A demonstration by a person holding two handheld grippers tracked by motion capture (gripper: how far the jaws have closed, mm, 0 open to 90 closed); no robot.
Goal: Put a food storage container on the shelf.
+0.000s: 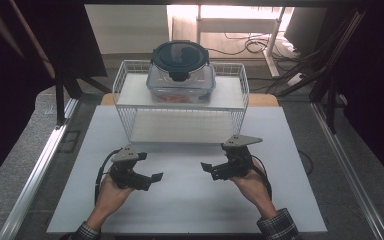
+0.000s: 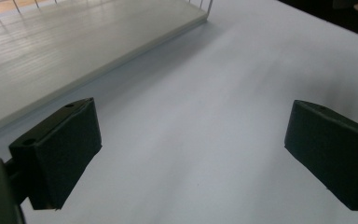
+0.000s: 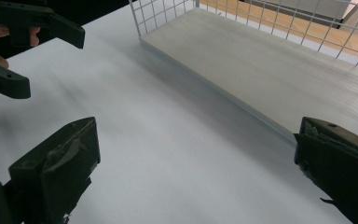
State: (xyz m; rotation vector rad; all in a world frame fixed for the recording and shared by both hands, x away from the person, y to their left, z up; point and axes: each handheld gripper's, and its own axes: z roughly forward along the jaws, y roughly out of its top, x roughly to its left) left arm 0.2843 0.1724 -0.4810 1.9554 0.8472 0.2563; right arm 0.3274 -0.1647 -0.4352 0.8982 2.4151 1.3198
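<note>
1. Two claws hovered low over the white desk (image 1: 190, 200), one in each of the person's hands, both tilted inward so that their tips faced one another across a bare stretch of board
2. Left claw (image 1: 152, 180): jaws held wide apart with nothing between them; its own view showed the pads (image 2: 58, 154) spread over plain white surface
3. Right claw (image 1: 209, 169): jaws likewise spread and empty, and its view caught the left claw farther off at the upper left
4. Straight ahead of both stood a white wire rack (image 1: 130, 107), its lower shelf open toward the person and its upper shelf carrying a clear container (image 1: 181, 82) with a dark round lid (image 1: 180, 54), latches folded down
5. That container sat near the middle of the upper shelf, well apart from both claws, forward of them and higher; neither claw touched it
6. It lay almost midway between the hands, and I could not call either one nearer
7. Its body looked roughly as wide as deep, so no long axis dictated the approach; to my eye a reach up and forward from both sides would suit it, and nothing had yet been gripped
</note>
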